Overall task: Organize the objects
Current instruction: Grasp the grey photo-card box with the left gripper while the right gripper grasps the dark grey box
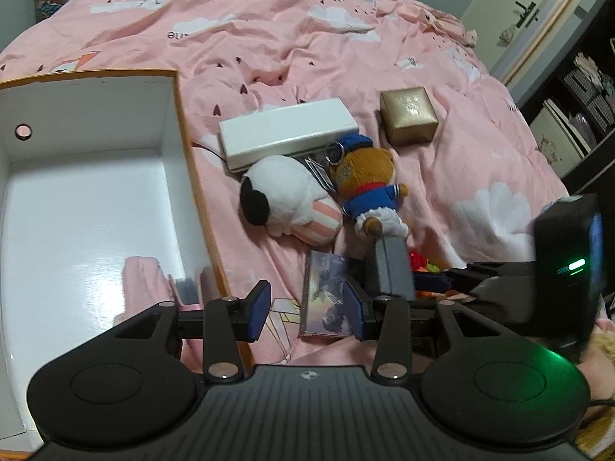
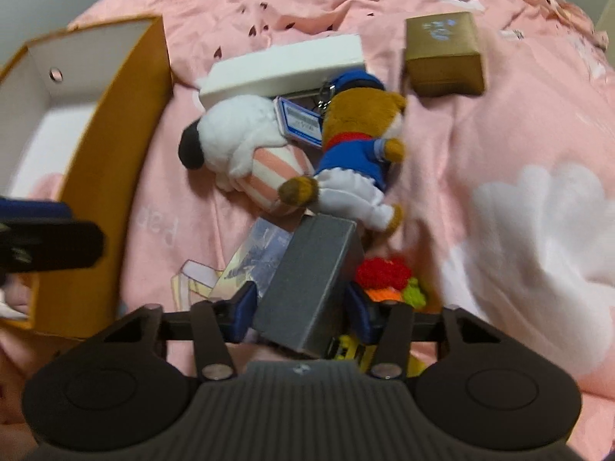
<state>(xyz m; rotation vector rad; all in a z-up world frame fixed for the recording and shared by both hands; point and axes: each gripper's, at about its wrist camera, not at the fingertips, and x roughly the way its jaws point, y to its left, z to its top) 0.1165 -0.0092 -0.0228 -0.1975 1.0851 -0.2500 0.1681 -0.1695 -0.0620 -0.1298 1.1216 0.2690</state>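
My right gripper [image 2: 303,309] has its jaws closed on the grey box [image 2: 311,284] on the bed [image 2: 499,134]; it looks stiff and light, gripped across its flat sides. My left gripper [image 1: 307,307] is half open, empty

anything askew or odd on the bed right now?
Nothing is damaged or spilled. The grey box sits tilted between the right gripper pads, one end propped on the picture card. The two plush toys lie in a jumble against the white box. The orange storage box holds nothing visible.
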